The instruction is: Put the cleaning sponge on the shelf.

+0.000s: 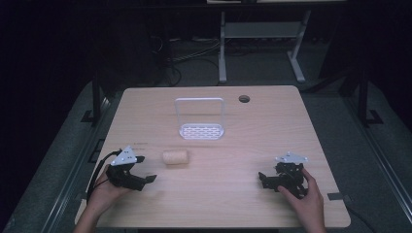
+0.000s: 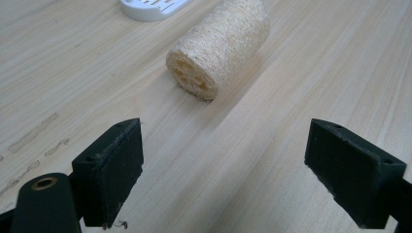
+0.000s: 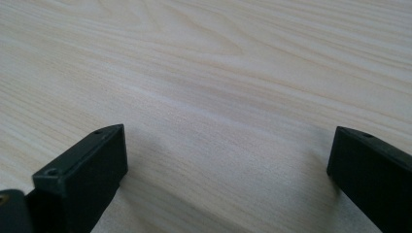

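Observation:
A beige loofah cylinder [image 1: 175, 157] lies on its side on the wooden table [image 1: 233, 145], left of centre. My left gripper [image 1: 147, 169] rests just left of it, held by a hand, jaws wide apart and empty. In the left gripper view the loofah [image 2: 218, 48] lies a short way ahead of the open left gripper [image 2: 226, 141], its holed end facing me. A white rack [image 1: 201, 119] with a tall wire loop and slotted base stands behind the loofah. My right gripper [image 1: 262, 179] sits at the right front, open, and over bare wood in its own view [image 3: 226, 145].
The rack's white base edge [image 2: 153, 7] shows at the top of the left gripper view. A round cable hole [image 1: 244, 99] is near the table's far edge. A white desk frame [image 1: 262, 39] stands on the dark floor beyond.

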Motion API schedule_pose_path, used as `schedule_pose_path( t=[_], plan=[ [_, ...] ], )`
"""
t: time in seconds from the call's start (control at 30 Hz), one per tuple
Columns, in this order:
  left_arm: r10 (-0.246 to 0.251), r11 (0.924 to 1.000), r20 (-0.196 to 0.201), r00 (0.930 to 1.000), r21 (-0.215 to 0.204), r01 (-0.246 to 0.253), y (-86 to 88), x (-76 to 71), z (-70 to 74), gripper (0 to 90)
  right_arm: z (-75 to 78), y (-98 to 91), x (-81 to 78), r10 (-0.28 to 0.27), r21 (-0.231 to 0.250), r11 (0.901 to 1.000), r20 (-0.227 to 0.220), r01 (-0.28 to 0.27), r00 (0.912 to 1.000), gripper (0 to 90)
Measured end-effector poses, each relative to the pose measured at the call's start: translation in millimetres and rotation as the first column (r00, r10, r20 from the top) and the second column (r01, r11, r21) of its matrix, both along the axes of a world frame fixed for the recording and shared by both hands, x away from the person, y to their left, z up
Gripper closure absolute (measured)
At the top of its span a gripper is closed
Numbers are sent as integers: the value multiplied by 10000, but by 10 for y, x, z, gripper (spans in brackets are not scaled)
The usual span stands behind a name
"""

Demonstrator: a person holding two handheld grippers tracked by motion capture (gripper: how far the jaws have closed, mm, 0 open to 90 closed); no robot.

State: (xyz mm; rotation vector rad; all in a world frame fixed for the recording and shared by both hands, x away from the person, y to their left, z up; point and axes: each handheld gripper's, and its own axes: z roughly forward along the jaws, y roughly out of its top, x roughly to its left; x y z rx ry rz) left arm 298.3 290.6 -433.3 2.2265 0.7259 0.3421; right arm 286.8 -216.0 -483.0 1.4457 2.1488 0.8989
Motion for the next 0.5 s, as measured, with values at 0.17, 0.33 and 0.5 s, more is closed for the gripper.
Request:
schedule_pose_path(
  t=[0.17, 0.33, 0.5],
  plan=[
    [-236, 9997, 99, 9997, 113, 235, -10, 62, 58, 136, 0, 0, 0, -1, 2, 10000, -1, 1, 10000, 5],
    [-344, 9993, 107, 9994, 165, 342, -5, 111, 91, 136, 0, 0, 0, -1, 2, 10000, -1, 1, 10000, 5],
    [-506, 9987, 192, 9985, 67, 505, -19, 170, 128, 136, 0, 0, 0, -2, 2, 10000, -2, 2, 10000, 5]
  ],
)
